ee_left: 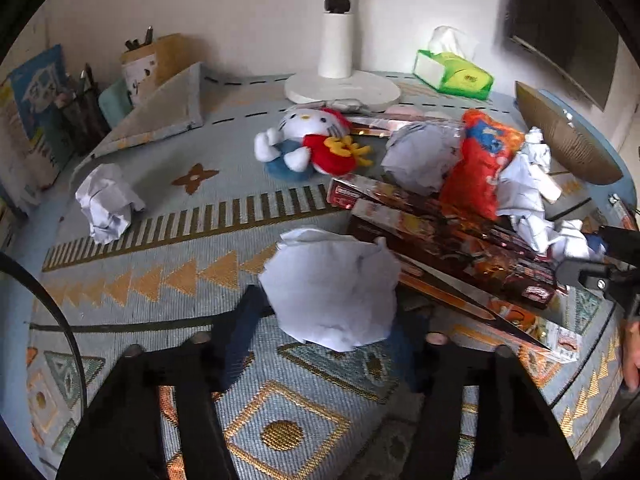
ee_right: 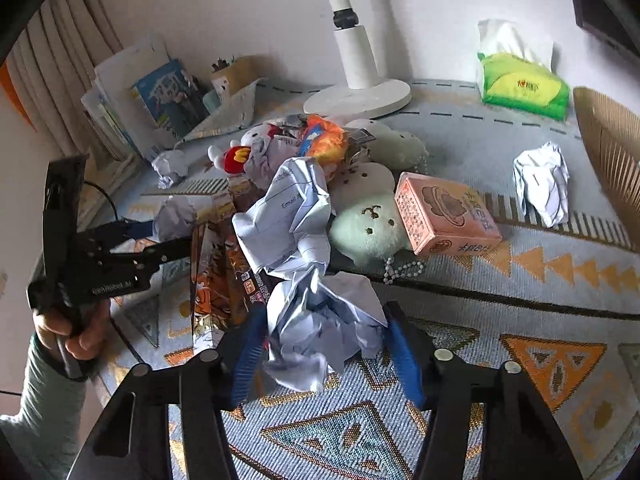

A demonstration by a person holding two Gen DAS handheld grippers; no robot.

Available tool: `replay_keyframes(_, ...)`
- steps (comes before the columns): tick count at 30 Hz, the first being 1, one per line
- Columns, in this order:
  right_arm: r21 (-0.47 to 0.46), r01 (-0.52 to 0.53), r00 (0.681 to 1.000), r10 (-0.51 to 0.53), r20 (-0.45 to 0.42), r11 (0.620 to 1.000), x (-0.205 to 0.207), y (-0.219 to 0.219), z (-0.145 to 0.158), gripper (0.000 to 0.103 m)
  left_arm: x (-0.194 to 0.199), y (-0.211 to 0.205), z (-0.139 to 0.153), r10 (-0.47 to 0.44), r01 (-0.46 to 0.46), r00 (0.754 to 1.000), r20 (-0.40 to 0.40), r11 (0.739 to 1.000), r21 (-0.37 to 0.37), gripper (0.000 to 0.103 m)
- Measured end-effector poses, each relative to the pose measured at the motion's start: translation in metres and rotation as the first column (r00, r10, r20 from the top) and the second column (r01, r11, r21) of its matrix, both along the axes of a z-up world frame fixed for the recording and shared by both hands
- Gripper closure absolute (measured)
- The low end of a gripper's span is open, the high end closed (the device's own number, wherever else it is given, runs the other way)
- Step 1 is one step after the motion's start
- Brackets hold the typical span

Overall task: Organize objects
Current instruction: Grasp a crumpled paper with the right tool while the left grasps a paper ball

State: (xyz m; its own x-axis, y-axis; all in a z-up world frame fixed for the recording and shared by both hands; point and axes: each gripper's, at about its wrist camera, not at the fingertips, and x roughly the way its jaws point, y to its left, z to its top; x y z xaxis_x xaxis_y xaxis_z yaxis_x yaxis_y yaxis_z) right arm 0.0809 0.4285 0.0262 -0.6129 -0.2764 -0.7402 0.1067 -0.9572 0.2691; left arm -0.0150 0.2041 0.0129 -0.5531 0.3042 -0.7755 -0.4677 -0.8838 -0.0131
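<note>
Left wrist: our left claw (ee_left: pixel 332 320) is pinching a crumpled paper ball (ee_left: pixel 332 286) near the surface's front edge; we'd squeeze gently, its right finger is hidden

Right wrist: right claw (ee_right: pixel 326 340) clamps a crumpled paper wad (ee_right: pixel 320 328), contact blurry, lift clear of the snack wrappers (ee_right: pixel 216 280)

Crumpled matt paper ball (ee_left: pixel 334 288); woven cloth table cover (ee_left: pixel 160 280); glossy snack boxes (ee_left: pixel 448 240).
</note>
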Motion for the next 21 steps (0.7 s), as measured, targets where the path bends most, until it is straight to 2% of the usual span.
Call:
replay_keyframes(3,0.004,0.0,1.0,0.0,-0.017,1.0,0.002,-0.002,0.002,0.05,0.0,-0.008,0.0,0.011,-0.011,1.0,0.002,0.999,0.043,0.058)
replay_keyframes(7,-0.007,-0.009,0.998,0.008,-0.062,1.0,0.008,-0.001,0.008,0.05,0.005,-0.024,0.01,-0.017,0.021,1.0,-0.02,0.984,0.178,0.058)
replay_keyframes(9,-0.032,-0.006,0.996,0.003,-0.085,0.999,0.01,0.004,0.011,0.05,0.006,-0.03,0.013,-0.001,0.007,1.0,-0.028,0.977,0.211,0.058)
replay_keyframes(13,-0.077,0.02,0.995,-0.027,-0.092,0.997,0.009,0.014,0.011,0.05,0.004,-0.034,0.014,0.022,-0.016,0.999,-0.025,0.975,0.221,0.058)
replay_keyframes(21,-0.101,0.052,0.993,-0.062,-0.097,0.994,0.009,0.024,0.012,0.05,0.0,-0.029,0.01,0.018,-0.016,1.0,-0.011,0.985,0.174,0.058)
